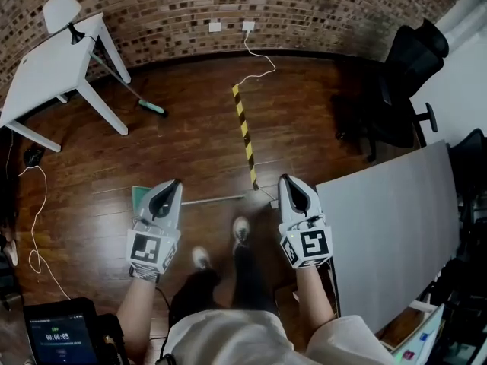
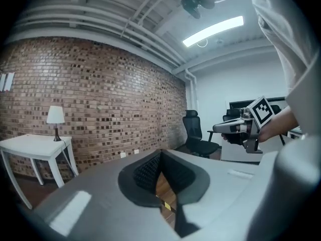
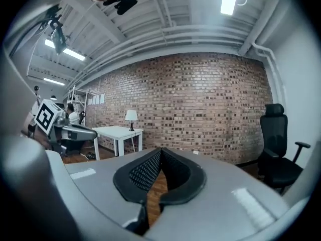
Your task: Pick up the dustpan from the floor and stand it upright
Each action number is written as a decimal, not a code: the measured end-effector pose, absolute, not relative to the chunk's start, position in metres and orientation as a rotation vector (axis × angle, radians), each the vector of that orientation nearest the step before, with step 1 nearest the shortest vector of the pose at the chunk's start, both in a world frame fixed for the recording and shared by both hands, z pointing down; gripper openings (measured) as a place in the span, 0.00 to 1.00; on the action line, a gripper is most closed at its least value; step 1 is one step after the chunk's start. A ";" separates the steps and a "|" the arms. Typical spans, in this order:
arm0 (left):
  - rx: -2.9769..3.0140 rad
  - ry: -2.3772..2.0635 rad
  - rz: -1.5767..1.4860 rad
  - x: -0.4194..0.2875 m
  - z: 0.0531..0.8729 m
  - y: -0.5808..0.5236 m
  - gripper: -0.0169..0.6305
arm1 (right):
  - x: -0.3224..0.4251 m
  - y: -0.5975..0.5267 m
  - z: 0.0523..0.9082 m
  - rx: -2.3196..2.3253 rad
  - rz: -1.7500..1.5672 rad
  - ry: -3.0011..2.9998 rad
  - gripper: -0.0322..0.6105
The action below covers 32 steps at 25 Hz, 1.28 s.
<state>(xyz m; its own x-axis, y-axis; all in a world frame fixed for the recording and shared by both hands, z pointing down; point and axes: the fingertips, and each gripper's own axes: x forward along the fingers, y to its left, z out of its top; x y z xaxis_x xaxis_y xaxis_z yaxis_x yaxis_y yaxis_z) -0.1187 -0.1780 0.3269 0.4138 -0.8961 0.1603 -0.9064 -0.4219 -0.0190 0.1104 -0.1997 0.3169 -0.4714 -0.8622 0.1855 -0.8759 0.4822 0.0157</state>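
Nearest, along the bottom edge of the head view: two forearms cut off by the frame, legs, and shoes (image 1: 241, 229) on dark wood floor (image 1: 190, 150).

Just above, left of centre: left gripper (image 1: 176, 183), clenched. Seen in the left gripper view with pads (image 2: 145, 172) meeting at the tips, nothing between, only a sliver of floor below them.

Right of centre: right gripper (image 1: 285, 179), likewise clamped together and empty, pads (image 3: 145, 172) touching at the tips.

Just past the two, on the floor: dustpan (image 1: 140, 196), lying flat. Teal pan mostly screened by the left gripper, with only a corner showing. Thin grey handle running rightward toward a yellow-and-black tape strip (image 1: 245, 135). Cannot tell how high the gripper sits over the pan.

Lower right: grey board (image 1: 388, 234), lower end lost among clutter at the frame edge.

Farther, upper left: white table (image 1: 46, 71), with a broom (image 1: 152, 108) beside its legs, upper shaft hard to trace.

Upper right: black office chair (image 1: 403, 67), dim against the brick wall (image 1: 304, 6).
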 end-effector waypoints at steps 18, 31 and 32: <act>2.475 -1.506 0.341 -0.074 0.627 -0.244 0.03 | 0.159 -0.248 0.660 1.382 0.389 -2.466 0.16; 2.522 -1.447 0.384 -0.050 0.862 -0.288 0.03 | 0.167 -0.267 0.916 1.352 0.381 -2.434 0.32; 2.526 -1.440 0.391 -0.048 0.877 -0.290 0.03 | 0.166 -0.266 0.935 1.347 0.410 -2.453 0.33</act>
<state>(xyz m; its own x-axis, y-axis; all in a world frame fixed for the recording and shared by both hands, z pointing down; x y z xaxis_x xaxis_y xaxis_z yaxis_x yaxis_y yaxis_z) -0.0479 -0.2898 0.8769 0.4879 -0.8088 0.3284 -0.8638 -0.5016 0.0479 0.1665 -0.2658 0.9347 -0.5089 -0.7613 0.4018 -0.8506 0.5164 -0.0988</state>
